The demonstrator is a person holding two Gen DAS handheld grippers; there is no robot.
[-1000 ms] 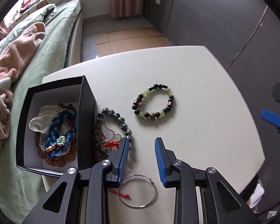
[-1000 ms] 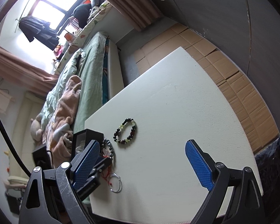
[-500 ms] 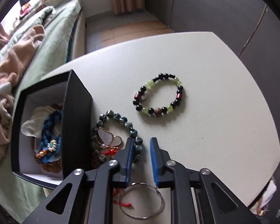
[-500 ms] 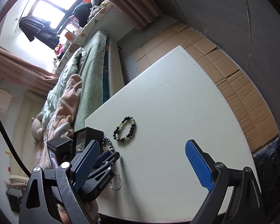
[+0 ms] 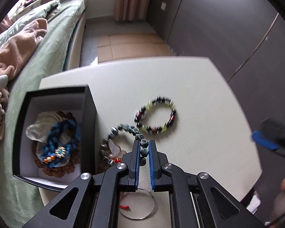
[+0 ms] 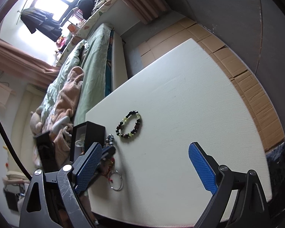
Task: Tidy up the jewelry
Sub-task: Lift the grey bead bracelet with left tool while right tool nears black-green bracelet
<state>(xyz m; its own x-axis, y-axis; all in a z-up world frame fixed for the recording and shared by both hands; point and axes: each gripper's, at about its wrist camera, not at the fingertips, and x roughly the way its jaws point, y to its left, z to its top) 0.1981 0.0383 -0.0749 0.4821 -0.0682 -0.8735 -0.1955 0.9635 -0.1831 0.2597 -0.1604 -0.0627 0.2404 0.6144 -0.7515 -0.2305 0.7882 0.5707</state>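
My left gripper [image 5: 143, 144] is shut on the dark green bead bracelet [image 5: 121, 131], pinching its beads between the blue pads beside the black jewelry box [image 5: 89, 117]. The box holds a blue braided bracelet [image 5: 60, 144] and other pieces. A black and yellow-green bead bracelet [image 5: 155, 117] lies on the white table [image 5: 199, 98], and also shows in the right wrist view [image 6: 129, 126]. A thin silver hoop [image 5: 140, 207] with a red thread lies under the left gripper. My right gripper [image 6: 144, 169] is open and empty above the table's near edge.
A bed with green bedding and a tan blanket [image 5: 19, 47] runs along the table's left side. Cardboard sheets [image 6: 237, 70] cover the floor beyond the table. A dark wall [image 5: 228, 28] stands at the right.
My left gripper moved forward and closed its jaws onto the dark green bead bracelet. The right gripper stayed open and almost still.
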